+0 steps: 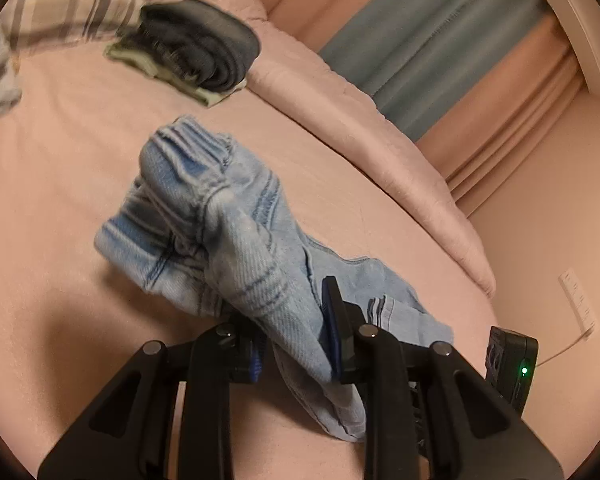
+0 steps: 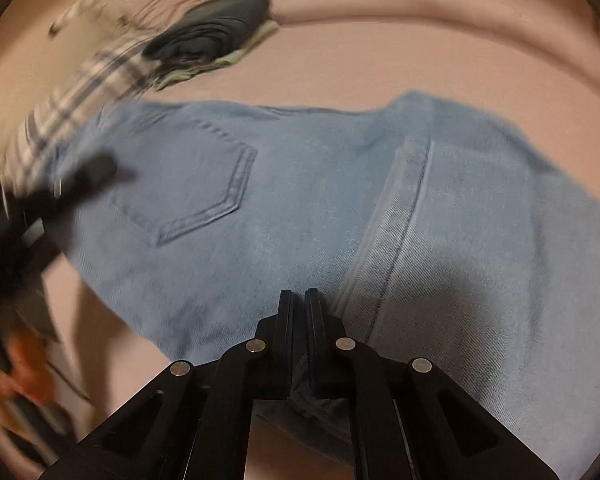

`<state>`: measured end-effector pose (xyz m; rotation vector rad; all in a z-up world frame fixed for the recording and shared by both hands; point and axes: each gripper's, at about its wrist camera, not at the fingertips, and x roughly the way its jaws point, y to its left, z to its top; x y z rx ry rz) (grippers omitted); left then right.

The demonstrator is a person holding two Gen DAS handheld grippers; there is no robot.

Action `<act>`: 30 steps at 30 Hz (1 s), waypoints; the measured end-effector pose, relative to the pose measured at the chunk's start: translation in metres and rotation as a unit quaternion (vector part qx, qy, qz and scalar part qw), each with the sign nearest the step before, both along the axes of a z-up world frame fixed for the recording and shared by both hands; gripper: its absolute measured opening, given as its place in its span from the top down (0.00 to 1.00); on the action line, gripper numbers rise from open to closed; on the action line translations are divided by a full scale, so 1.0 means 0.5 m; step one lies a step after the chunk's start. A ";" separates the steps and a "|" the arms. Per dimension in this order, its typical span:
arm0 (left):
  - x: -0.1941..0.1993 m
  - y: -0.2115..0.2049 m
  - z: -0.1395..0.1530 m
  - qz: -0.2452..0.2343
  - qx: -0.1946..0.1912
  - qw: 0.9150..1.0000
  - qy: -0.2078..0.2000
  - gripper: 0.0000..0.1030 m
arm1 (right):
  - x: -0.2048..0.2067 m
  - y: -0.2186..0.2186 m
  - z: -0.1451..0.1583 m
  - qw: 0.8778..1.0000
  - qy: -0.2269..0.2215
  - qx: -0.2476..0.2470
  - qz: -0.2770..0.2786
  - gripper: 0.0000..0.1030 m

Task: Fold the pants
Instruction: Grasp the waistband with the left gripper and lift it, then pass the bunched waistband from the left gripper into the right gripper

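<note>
While both grippers [image 1: 300, 340] [image 2: 299, 320] pinch the jeans [image 2: 300, 200], pink bedding [image 1: 60, 160] meets striped curtains [image 1: 440, 40].

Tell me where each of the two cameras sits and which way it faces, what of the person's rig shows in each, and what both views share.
Left wrist: sits on the left gripper, angled down over the pink bed; its fingers pinch a bunched part of the light blue jeans.
Right wrist: sits on the right gripper, pointing steeply down at the jeans' back pocket; fingers shut on denim; the other gripper, blurred, shows at left.
Shared: the jeans, the bed, the folded dark clothes, the plaid fabric.
</note>
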<state>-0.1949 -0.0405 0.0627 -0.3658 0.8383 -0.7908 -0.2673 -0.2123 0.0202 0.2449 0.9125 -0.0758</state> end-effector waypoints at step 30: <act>-0.276 -0.328 -0.001 -0.284 0.141 0.942 -0.112 0.19 | -0.377 -0.301 -0.099 0.754 -0.268 0.567 -0.196 0.31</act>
